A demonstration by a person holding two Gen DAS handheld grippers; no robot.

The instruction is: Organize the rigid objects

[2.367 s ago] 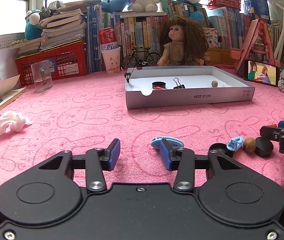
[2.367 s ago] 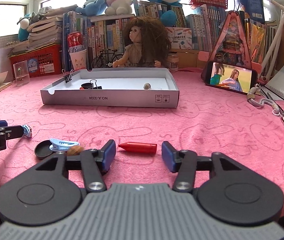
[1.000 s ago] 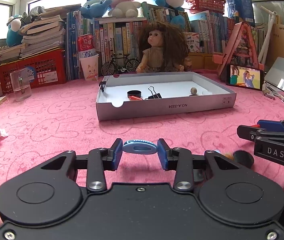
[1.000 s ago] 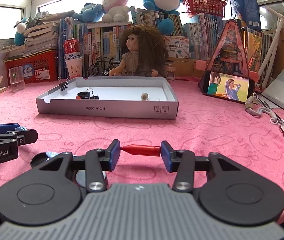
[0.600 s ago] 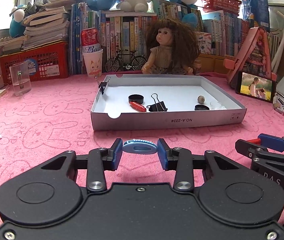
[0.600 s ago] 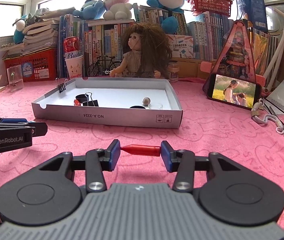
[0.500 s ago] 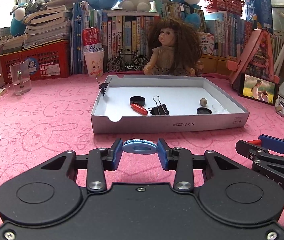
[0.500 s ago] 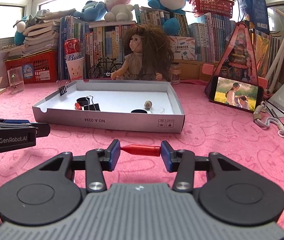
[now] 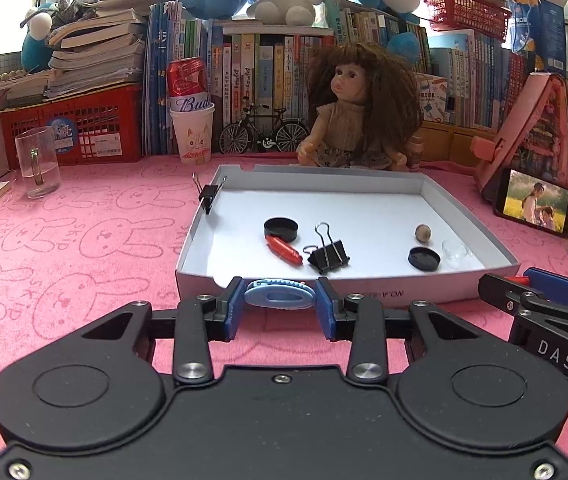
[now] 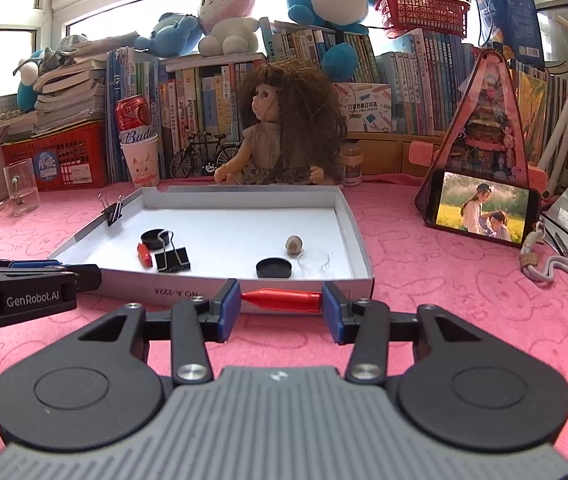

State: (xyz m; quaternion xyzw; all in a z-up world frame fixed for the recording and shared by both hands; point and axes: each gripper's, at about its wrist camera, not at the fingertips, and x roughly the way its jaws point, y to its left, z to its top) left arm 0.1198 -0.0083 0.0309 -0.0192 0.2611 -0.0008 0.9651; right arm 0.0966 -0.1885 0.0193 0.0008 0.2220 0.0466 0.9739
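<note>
My left gripper (image 9: 279,299) is shut on a light blue oval clip (image 9: 279,294), held just before the near wall of the shallow white box (image 9: 364,293). My right gripper (image 10: 281,301) is shut on a red crayon-like stick (image 10: 281,299), held crosswise close to the same box (image 10: 358,232) near its right front corner. Inside the box lie a black cap (image 9: 281,228), a red stick (image 9: 284,251), a black binder clip (image 9: 328,256), a small brown bead (image 9: 422,233), a black lid (image 9: 424,258) and a clear lid (image 9: 455,249). Another binder clip (image 9: 208,196) grips the left wall.
A doll (image 9: 358,120) sits behind the box, with books, a red crate (image 9: 71,128) and a paper cup with a can (image 9: 191,136) along the back. A glass mug (image 9: 37,162) stands at left. A phone (image 10: 482,207) leans at right, with cords and pens (image 10: 564,268) nearby.
Both grippers have moved forward and slightly up toward the box, each still holding its item. The box looks larger and its inside shows more fully.
</note>
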